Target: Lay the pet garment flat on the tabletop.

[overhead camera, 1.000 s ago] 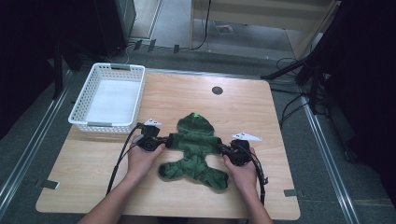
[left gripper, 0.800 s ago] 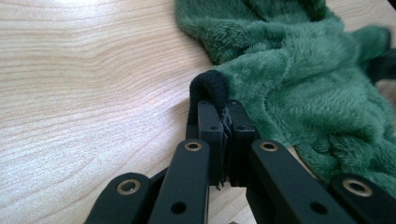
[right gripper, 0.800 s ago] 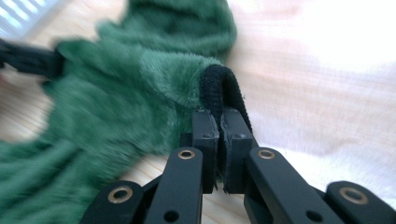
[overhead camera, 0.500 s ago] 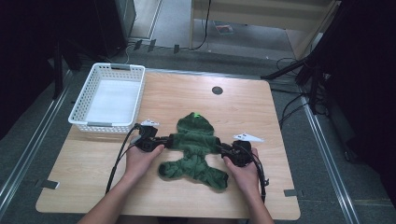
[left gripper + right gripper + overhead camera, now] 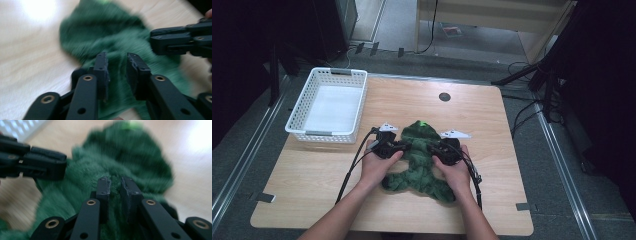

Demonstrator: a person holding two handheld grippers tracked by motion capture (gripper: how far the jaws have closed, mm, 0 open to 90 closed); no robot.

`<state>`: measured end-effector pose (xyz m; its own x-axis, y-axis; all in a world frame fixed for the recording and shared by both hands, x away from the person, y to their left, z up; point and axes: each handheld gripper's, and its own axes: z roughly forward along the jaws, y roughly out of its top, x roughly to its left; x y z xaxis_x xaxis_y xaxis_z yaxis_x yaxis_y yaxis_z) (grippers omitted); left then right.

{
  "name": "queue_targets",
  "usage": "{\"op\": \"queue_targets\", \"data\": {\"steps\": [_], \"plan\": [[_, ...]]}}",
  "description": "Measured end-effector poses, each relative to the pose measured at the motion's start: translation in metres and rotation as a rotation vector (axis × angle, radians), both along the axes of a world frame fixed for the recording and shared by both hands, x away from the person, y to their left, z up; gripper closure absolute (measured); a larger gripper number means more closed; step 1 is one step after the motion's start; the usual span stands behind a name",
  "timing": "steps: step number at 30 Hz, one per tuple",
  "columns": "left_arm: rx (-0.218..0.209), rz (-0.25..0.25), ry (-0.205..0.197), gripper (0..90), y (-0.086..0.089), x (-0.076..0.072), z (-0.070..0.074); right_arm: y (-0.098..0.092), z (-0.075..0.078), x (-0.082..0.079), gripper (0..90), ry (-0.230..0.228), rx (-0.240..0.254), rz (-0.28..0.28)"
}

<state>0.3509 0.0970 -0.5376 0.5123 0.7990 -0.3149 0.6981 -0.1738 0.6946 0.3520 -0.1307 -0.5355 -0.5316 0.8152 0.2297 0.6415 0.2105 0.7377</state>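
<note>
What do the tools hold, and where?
The green garment: the left tool and right tool, jaws having just been closing, each pinch fabric at its side, below the hood.

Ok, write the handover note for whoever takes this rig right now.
Left tool: over the green fleece garment's left side. Its jaws have just been closing to a narrow gap with fleece in it; the blur hides whether they grip.
Right tool: the same on the right side, facing the left tool.
Garment: flat on the wooden table, hood away from the person.
White basket: far left, nothing in it.
Done: garment laid out.
Left: probably finish the fold, then put it in the basket.
</note>
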Motion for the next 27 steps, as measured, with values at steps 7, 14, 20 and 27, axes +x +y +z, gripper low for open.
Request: {"op": "queue_targets", "data": {"steps": [7, 14, 20, 27], "plan": [[-0.004, 0.023, 0.016, 81.1, 0.012, -0.001, -0.009, -0.006, -0.010, -0.010, 77.4, -0.031, -0.056, 0.044], [-0.035, 0.015, -0.070, 45.3, 0.012, -0.031, 0.012, -0.017, 0.018, -0.041, 60.0, -0.115, 0.013, 0.045], [-0.036, -0.087, -0.050, 44.3, 0.005, -0.061, 0.009, -0.026, 0.013, -0.070, 59.9, -0.008, 0.029, 0.082], [0.043, -0.120, -0.023, 54.3, -0.011, -0.071, -0.005, -0.013, -0.002, -0.072, 64.3, 0.042, -0.045, 0.102]]}}
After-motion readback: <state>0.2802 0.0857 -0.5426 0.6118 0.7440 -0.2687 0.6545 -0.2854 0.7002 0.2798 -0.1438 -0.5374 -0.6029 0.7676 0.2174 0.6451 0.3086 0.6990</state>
